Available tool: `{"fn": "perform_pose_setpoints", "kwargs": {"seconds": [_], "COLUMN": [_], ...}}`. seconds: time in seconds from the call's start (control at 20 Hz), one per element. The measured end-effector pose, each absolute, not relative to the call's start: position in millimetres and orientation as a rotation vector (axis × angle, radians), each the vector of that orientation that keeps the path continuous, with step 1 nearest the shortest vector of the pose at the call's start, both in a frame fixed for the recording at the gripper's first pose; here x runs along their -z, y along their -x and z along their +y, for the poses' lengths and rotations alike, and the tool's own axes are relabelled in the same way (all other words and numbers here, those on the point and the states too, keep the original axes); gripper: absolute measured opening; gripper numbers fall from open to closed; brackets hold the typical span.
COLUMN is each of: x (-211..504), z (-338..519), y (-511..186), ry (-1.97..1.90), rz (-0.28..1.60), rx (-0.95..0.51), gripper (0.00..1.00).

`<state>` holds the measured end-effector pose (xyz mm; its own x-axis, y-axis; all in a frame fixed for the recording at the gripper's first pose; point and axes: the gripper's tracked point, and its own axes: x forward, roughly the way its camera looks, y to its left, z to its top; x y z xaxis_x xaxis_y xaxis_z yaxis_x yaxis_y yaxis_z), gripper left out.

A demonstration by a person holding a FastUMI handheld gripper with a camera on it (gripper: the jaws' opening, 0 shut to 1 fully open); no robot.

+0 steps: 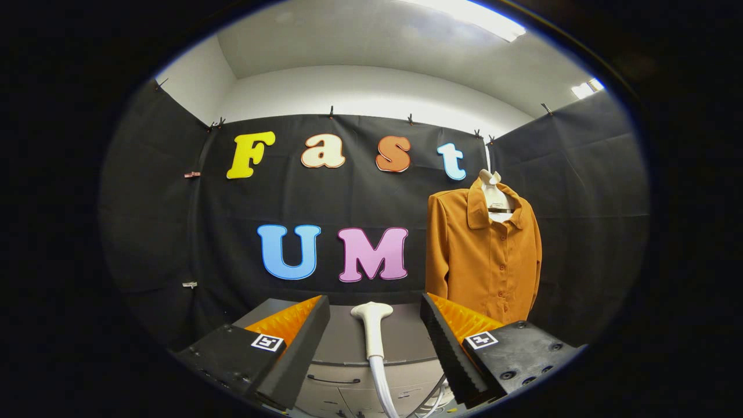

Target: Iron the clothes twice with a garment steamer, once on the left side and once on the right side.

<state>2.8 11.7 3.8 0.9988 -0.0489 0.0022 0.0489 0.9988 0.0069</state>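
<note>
A grey cabinet top carries the white steamer head, standing upright.

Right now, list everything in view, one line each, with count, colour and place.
garment steamer head: one, white, upright on its hose, between the tool's fingers and just ahead of them.
shirt: one, orange-brown, buttoned, on a pale hanger against the booth wall, beyond the right finger.
cabinet: one, grey, behind the steamer head, under the wall cloth.
tool: one, fingers open, apart on either side of the steamer head, not touching it.
</note>
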Motion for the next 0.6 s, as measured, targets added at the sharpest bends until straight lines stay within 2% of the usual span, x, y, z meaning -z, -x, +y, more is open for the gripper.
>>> {"fn": "perform_pose_setpoints", "kwargs": {"seconds": [0.6], "x": [17.4], "z": [40.0], "y": [-2.9], "ry": [-0.004], "rz": [0.05], "rx": [0.103], "gripper": [0.98]}}
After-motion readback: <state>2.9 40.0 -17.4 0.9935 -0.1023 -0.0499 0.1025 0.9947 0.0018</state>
